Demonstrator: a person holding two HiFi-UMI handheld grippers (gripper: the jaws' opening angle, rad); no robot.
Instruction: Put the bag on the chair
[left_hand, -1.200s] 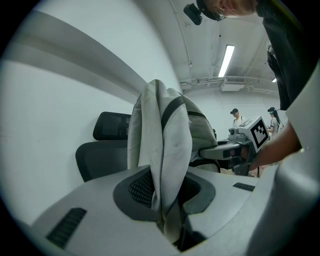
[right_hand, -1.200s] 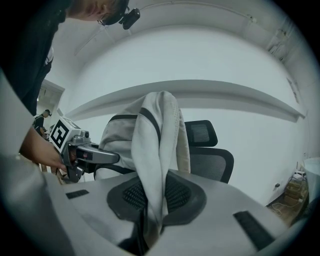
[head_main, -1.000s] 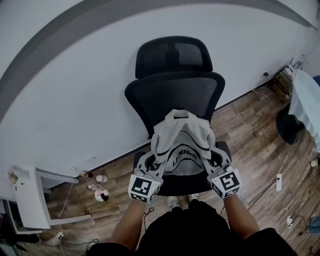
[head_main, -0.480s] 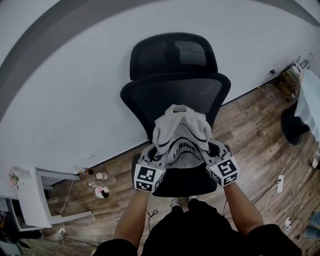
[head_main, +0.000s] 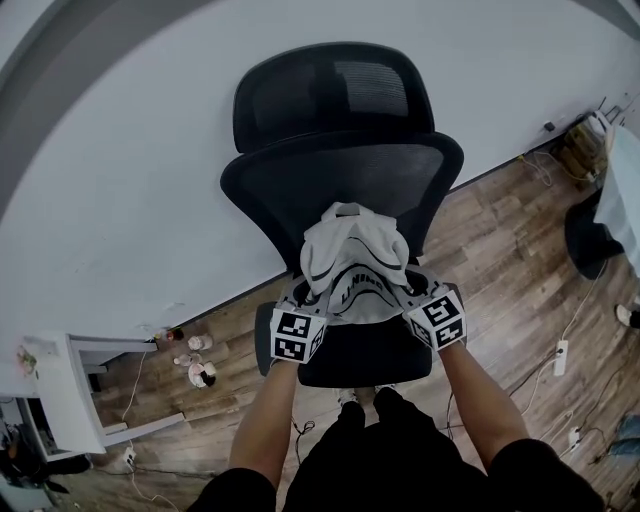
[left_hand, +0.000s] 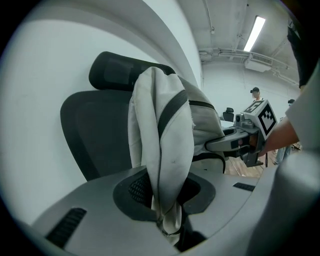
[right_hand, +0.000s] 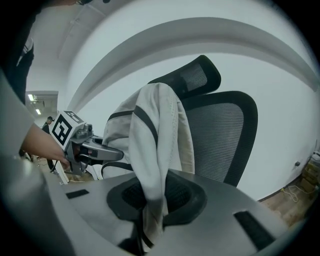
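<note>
The white bag (head_main: 355, 268) with dark stripes hangs over the black chair (head_main: 340, 170), low above the seat and in front of the mesh back. The left hand-held gripper (left_hand: 167, 222) is clamped on one bunched edge of the cloth, and the right hand-held gripper (right_hand: 149, 220) is clamped on the other. The bag's contents are hidden by folded fabric. Its bottom possibly brushes the seat, though I can't tell.

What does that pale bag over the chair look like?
The bag is soft off-white fabric with dark bands and lettering, bunched upright. The left gripper and right gripper each pinch one side in their jaws. It hangs before the backrest of the black mesh chair, over its seat; whether it touches the seat is unclear.
</note>
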